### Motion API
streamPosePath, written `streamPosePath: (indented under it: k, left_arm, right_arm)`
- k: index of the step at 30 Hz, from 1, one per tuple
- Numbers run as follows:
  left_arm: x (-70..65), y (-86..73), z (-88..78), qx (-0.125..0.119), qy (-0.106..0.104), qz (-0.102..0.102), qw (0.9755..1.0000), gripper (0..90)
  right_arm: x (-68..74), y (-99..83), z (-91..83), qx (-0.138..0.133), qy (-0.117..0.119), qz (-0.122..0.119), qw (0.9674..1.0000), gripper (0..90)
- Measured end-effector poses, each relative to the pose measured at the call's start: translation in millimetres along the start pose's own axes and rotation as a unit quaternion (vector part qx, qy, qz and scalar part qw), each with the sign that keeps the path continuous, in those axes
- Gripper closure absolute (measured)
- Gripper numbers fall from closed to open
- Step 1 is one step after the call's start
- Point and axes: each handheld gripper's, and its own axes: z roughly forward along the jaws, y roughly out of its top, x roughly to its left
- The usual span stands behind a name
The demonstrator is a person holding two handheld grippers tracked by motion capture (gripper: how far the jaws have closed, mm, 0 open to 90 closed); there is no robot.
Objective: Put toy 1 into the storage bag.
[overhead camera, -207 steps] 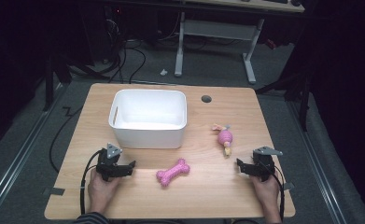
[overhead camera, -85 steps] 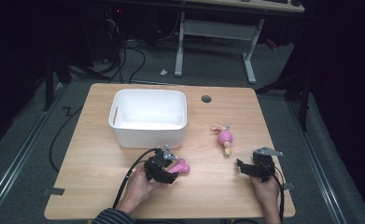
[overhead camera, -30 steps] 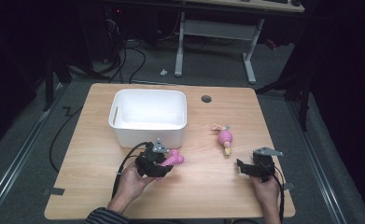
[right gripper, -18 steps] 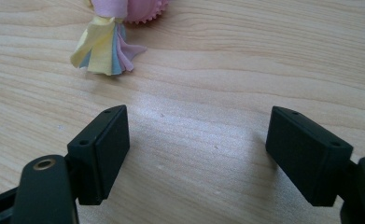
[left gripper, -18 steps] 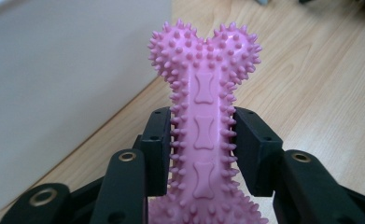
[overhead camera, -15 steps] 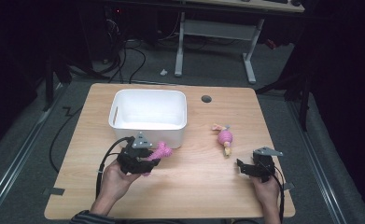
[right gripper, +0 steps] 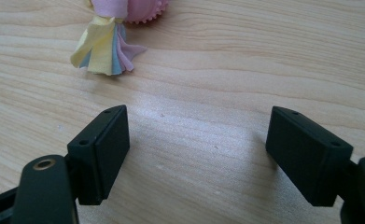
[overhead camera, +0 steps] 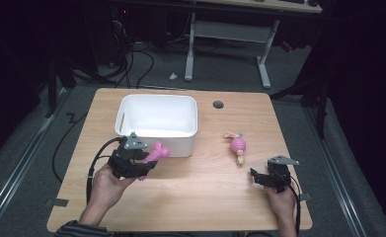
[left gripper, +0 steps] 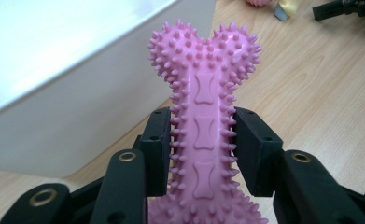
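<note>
A pink spiky bone toy (left gripper: 204, 112) is clamped by its shaft between the pads of my left gripper (left gripper: 203, 144), one knobbed end pointing up and away. In the high view that gripper (overhead camera: 143, 160) hovers just in front of the white bin (overhead camera: 157, 121), the bone toy (overhead camera: 155, 154) sticking out toward the bin's front wall. My right gripper (overhead camera: 257, 177) rests near the table's front right, jaws wide apart with bare wood between them (right gripper: 196, 144). A pink ball toy with pastel tassels (overhead camera: 238, 146) lies just beyond it; its tassels (right gripper: 103, 46) show at the top.
The white bin's front wall (left gripper: 77, 107) stands close on the left of the held bone. A round cable hole (overhead camera: 218, 104) sits at the table's back. The table edge (overhead camera: 180, 229) runs just behind both hands. Cables trail from each gripper.
My left gripper has lifted the bone off the table and carried it left and toward the bin's front wall. The right gripper has stayed put.
</note>
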Motion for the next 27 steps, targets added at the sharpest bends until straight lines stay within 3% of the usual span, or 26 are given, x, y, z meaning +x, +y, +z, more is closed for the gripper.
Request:
streamPosePath:
  k: [6,14,20,27]
  left_arm:
    - [11.0,10.4,-9.5,-0.006,0.000,-0.008,1.0000,58.9]
    - [25.3,26.5,-19.9,-0.009,0.014,-0.006,0.9998,59.0]
    - [39.8,38.7,-21.8,-0.030,0.007,-0.021,0.9993,59.0]
    - [52.2,59.3,-15.2,-0.021,0.017,-0.015,0.9995,59.0]
  right_arm:
    - [0.0,0.0,0.0,0.000,0.000,-0.001,1.0000,21.7]
    - [0.3,-0.1,-0.2,0.000,0.001,0.001,1.0000,21.7]
    - [0.3,-0.2,-0.3,0.000,0.001,0.000,1.0000,21.6]
    - [0.2,-0.2,-0.4,0.000,0.001,0.000,1.0000,21.7]
